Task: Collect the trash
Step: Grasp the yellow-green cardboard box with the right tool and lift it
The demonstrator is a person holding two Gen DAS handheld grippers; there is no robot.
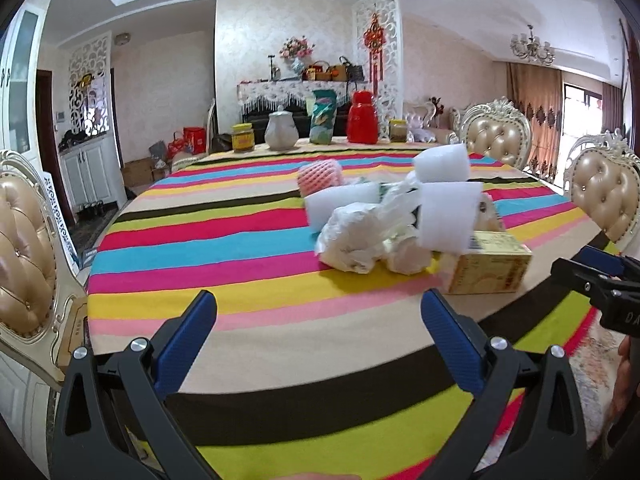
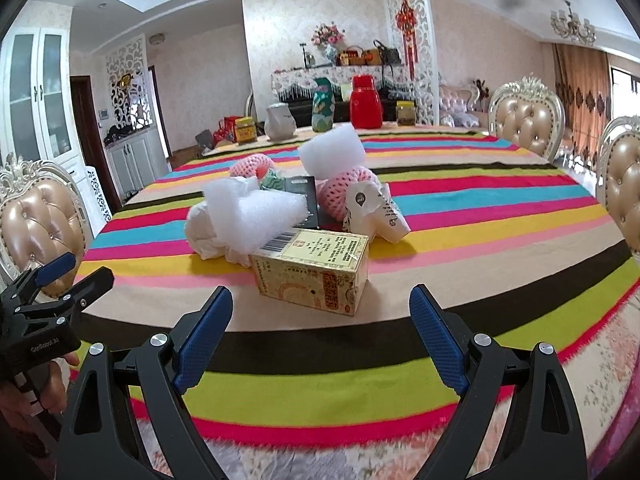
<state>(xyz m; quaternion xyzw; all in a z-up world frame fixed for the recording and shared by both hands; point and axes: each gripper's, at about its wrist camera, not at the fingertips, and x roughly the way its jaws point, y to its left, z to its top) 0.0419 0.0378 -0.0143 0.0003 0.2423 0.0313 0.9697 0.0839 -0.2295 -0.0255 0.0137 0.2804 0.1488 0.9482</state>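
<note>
A pile of trash lies in the middle of the striped tablecloth [image 1: 240,240]: white foam pieces [image 1: 448,216], crumpled white plastic bags [image 1: 356,236], pink fruit nets [image 1: 320,176] and a yellow cardboard box [image 1: 488,268]. In the right wrist view the box [image 2: 316,268] is nearest, with foam [image 2: 256,212], a pink net [image 2: 344,192], a black booklet [image 2: 304,196] and a white paper bag [image 2: 372,208] behind. My left gripper [image 1: 320,312] is open and empty, short of the pile. My right gripper [image 2: 320,308] is open and empty, just before the box.
Jars, a white jug [image 1: 282,130], a green bag [image 1: 322,118] and a red thermos [image 1: 362,118] stand at the table's far edge. Padded chairs stand at the left [image 1: 24,256] and right [image 1: 604,196]. A sideboard is against the back wall.
</note>
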